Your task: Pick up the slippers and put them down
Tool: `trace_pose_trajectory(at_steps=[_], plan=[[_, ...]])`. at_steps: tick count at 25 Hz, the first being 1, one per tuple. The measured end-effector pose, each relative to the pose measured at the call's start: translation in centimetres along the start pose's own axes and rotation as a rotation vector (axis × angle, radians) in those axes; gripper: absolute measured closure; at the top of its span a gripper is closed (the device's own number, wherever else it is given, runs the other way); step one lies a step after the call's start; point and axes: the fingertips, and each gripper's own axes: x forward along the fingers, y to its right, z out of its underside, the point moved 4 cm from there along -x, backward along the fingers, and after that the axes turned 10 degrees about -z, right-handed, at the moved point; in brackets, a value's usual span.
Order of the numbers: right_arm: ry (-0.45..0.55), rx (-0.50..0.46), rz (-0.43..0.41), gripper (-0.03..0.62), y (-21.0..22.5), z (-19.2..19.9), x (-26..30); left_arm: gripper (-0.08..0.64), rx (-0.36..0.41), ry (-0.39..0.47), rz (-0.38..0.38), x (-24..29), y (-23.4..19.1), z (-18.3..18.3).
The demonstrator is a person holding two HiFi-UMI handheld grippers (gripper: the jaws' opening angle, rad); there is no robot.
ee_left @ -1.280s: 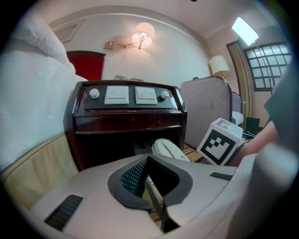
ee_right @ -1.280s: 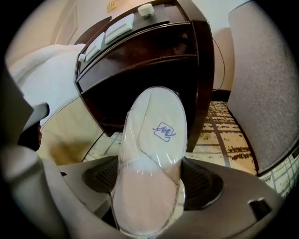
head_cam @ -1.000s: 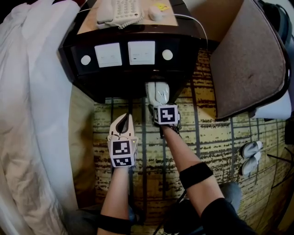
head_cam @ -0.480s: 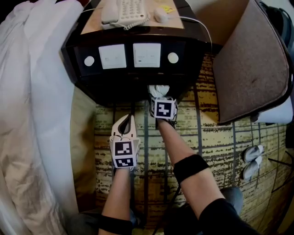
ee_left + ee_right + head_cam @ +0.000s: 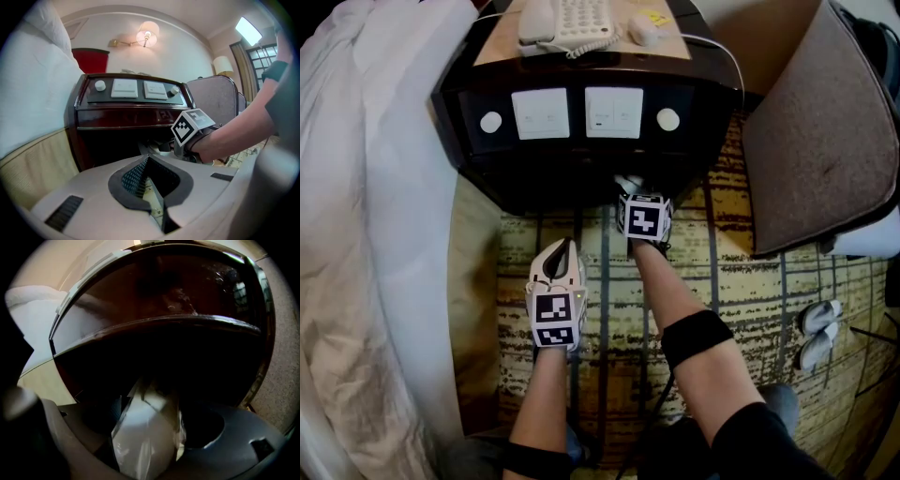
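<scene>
Along the whole left side, a bed point(image 5: 384, 234) under white covers. Top centre, a dark wood nightstand point(image 5: 703, 89), with two white switch plates point(image 5: 542, 112) on its sloped front and a telephone point(image 5: 567, 19) on top. To the right, a brown padded chair point(image 5: 816, 131). Beneath all of it, yellow carpet point(image 5: 741, 281) crossed by dark lines.

Reaching in under the nightstand's front edge, toward the dark space below it: the right gripper point(image 5: 634, 191), tilted downward. Jaws wide apart yet clamped on the slippers point(image 5: 145, 437), a white pair wrapped in clear plastic. Bundle upright between the two jaws, filling the gap, its far end poking past the tips toward the black hollow. No telling whether clear of the floor or touching it.

Left of that and lower in the head view, well apart from the slippers: the left gripper point(image 5: 560, 253), over the carpet, pointed at the nightstand. Jaws pressed together, nothing between them.

Far right on the carpet, two small pale shapes point(image 5: 817, 326) side by side, too small to make out.
</scene>
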Motion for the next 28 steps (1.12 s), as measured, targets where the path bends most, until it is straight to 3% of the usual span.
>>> trace_pose_trajectory(at_steps=[2, 8, 18, 24, 28], plan=[[0.002, -0.025, -0.005, 0.147, -0.2, -0.1, 0.1, 0.558, -0.006, -0.001, 0.0, 0.0, -0.1, 0.2], [0.001, -0.054, 0.004, 0.141, -0.2, -0.3, -0.6, 0.558, -0.011, 0.004, 0.003, -0.1, 0.0, 0.1], [-0.004, -0.1, -0.021, 0.182, -0.2, -0.2, -2.1, 0.558, -0.023, -0.005, 0.003, -0.7, 0.2, 0.9], [0.003, -0.114, -0.004, 0.411, -0.6, -1.2, -5.8, 0.558, -0.027, -0.035, -0.008, -2.2, -0.2, 0.0], [-0.026, -0.099, 0.002, 0.553, -1.6, -3.2, -11.2, 0.558, -0.019, -0.085, 0.01, -5.7, 0.1, -4.2]])
